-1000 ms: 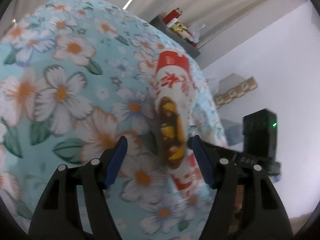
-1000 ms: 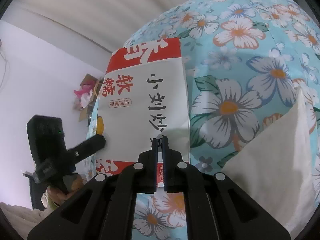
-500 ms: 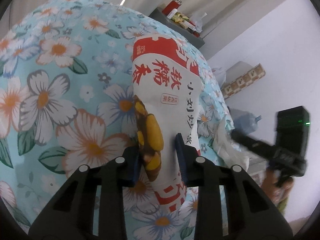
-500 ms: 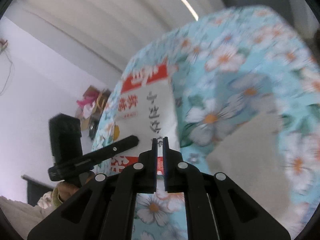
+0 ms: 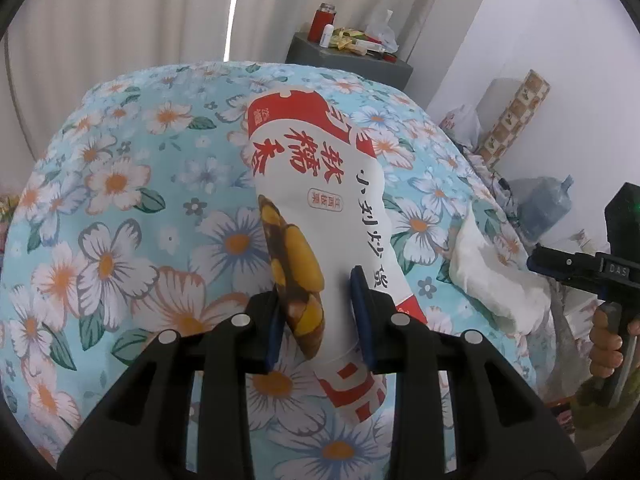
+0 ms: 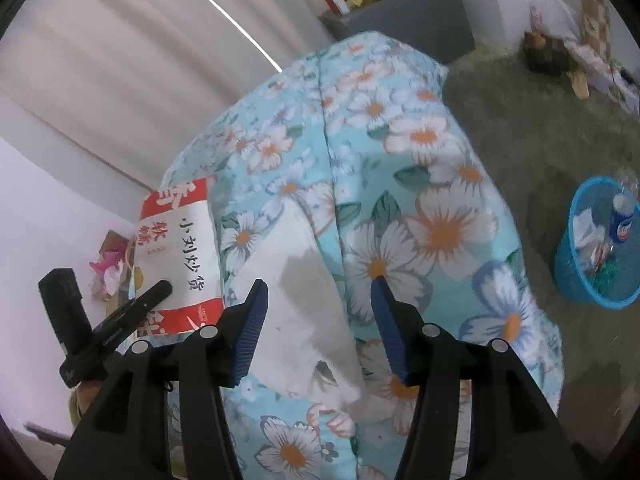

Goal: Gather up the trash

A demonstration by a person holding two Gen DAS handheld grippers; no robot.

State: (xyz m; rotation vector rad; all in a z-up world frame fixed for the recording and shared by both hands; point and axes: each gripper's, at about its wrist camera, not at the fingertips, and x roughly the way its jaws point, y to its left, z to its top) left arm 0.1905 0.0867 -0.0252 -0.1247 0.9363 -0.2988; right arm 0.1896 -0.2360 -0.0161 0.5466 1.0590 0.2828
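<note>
floral bedspread (image 5: 120,200), grey cabinet (image 5: 352,64), curtain (image 5: 120,20).

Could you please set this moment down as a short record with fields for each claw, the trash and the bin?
left claw: shut on red-and-white paper snack bag
right claw: open, jaws just opened, over crumpled white tissue, not gripping
surface: blue floral-print cloth
bin: round blue plastic basket on the floor, already holding trash
</note>
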